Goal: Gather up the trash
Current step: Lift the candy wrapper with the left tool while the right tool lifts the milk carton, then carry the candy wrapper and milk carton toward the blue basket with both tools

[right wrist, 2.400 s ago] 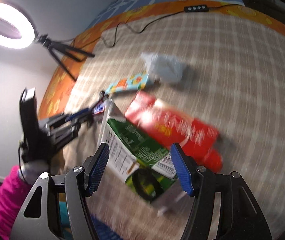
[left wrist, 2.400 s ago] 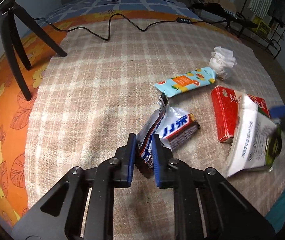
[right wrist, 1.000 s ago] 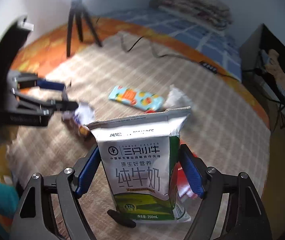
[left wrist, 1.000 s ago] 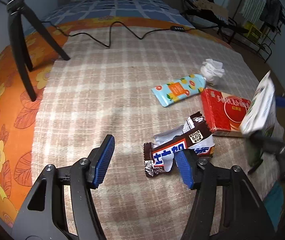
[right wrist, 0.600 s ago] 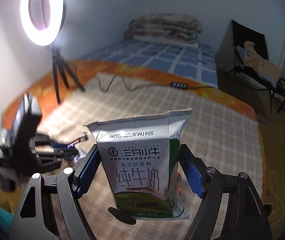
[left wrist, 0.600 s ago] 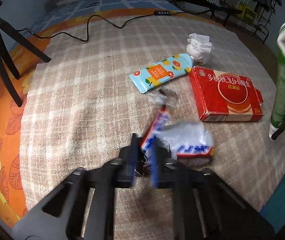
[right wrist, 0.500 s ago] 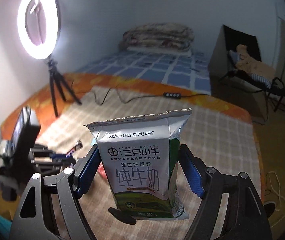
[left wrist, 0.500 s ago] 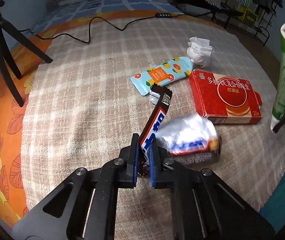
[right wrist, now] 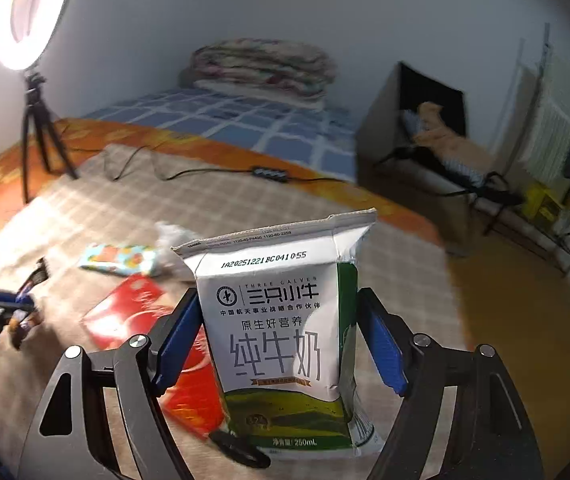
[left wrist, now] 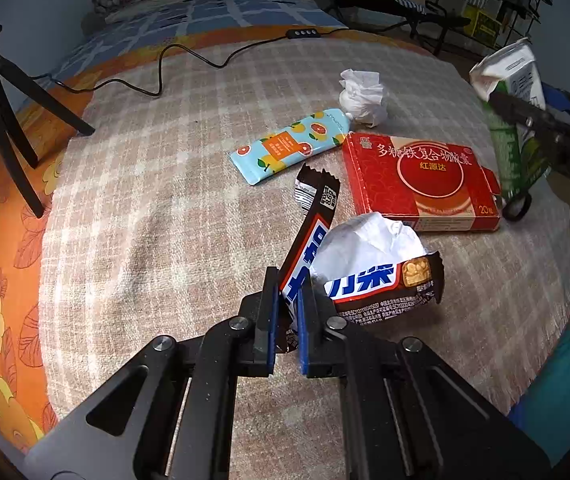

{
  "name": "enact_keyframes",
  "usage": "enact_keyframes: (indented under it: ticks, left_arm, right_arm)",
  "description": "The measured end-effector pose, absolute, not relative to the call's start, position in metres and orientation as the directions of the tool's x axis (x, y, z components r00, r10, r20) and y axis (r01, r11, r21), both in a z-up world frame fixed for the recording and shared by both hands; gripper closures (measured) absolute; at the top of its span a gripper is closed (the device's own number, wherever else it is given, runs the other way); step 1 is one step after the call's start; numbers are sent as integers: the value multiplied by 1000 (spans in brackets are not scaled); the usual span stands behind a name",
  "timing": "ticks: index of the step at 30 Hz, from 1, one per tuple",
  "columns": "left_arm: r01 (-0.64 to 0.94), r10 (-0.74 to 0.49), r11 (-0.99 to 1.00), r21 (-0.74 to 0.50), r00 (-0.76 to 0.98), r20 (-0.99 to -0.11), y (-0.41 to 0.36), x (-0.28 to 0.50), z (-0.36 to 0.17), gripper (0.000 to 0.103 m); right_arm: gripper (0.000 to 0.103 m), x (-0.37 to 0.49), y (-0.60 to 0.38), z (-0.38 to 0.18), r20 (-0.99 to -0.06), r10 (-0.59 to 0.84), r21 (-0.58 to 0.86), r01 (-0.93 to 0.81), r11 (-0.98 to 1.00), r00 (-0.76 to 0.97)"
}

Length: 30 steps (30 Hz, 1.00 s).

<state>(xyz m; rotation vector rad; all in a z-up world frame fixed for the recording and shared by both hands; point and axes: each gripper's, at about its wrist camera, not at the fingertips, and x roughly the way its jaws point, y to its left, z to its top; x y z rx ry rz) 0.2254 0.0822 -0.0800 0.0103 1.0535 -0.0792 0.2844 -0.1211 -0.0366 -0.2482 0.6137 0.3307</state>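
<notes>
The left gripper [left wrist: 285,312] fingers pinch only one end of the candy wrapper [left wrist: 365,276], which could slip free, while the right gripper [right wrist: 281,344] fingers clamp the milk carton [right wrist: 281,320] between them.

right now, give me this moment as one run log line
left hand-held gripper: shut on candy wrapper | right hand-held gripper: holding milk carton | on blanket: red box, tube, tissue

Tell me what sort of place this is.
Most likely a bedroom, set up for filming: a bed with a blue checked sheet and folded quilts, a glowing ring light on a black tripod, and a clothes rack by the wall.
</notes>
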Motion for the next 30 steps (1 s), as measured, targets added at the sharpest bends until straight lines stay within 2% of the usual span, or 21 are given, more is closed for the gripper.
enact_keyframes:
  ticks: [4, 8, 11, 19, 28, 30]
  left_arm:
    - [68, -59, 997, -29, 485, -873, 81, 227, -83, 97]
    - [84, -71, 996, -34, 496, -866, 68, 227, -79, 97]
    - [104, -101, 993, -56, 504, -858, 52, 226, -72, 97]
    - [211, -154, 976, -51, 506, -849, 1, 213, -62, 97]
    - [290, -204, 955, -67, 475, -856, -25, 193, -67, 97]
    - [283, -150, 959, -2, 501, -853, -28, 192, -65, 98]
  right_arm:
    - [26, 288, -145, -23, -606, 316, 38, -370, 928, 730]
    - [26, 275, -154, -9, -560, 384, 127, -382, 915, 734]
    - [26, 267, -149, -8, -568, 445, 208, -402, 892, 693]
    - [26, 255, -131, -17, -581, 482, 260, -412, 873, 656]
    - [26, 251, -129, -12, -573, 476, 256, -406, 877, 668]
    - [26, 249, -131, -12, -574, 476, 263, -401, 878, 666]
